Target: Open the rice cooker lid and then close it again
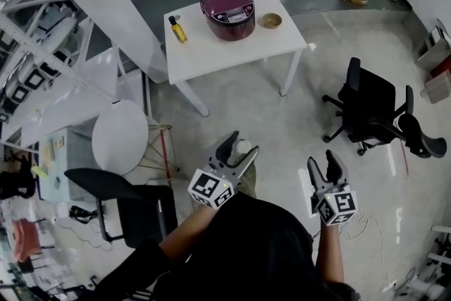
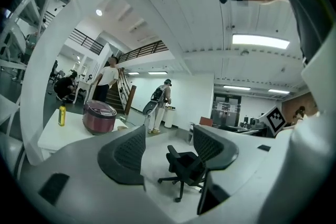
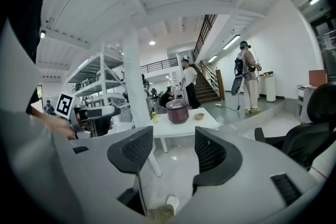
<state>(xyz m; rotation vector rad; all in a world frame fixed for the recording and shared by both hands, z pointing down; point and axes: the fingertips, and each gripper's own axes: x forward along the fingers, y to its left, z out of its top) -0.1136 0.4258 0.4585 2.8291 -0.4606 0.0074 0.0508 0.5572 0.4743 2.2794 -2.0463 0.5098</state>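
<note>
Rice cooker position: the rice cooker [image 1: 227, 10] stands on a white table [image 1: 211, 56], toward its far edge. A yellow bottle [image 1: 177, 29] is on one side of it and a small bowl [image 1: 272, 20] on the other.
Cooker versus fingers: it is well apart from both grippers, across open floor, and nothing touches it.
Left gripper: the left gripper [image 1: 238, 151] is held low near the person's body. Its fingers are spread, with only floor and a black office chair [image 2: 185, 165] between them.
Right gripper: the right gripper [image 1: 323, 164] also has its fingers spread and holds nothing. The table and cooker [image 3: 177, 111] show far off beyond the gap.
Cooker look: a rounded dark red body with the lid down, and a paler panel on the lid's front.
Hard to make out: the panel's print and any latch are too small to read. A white column cuts off the table's left end in the left gripper view.
</note>
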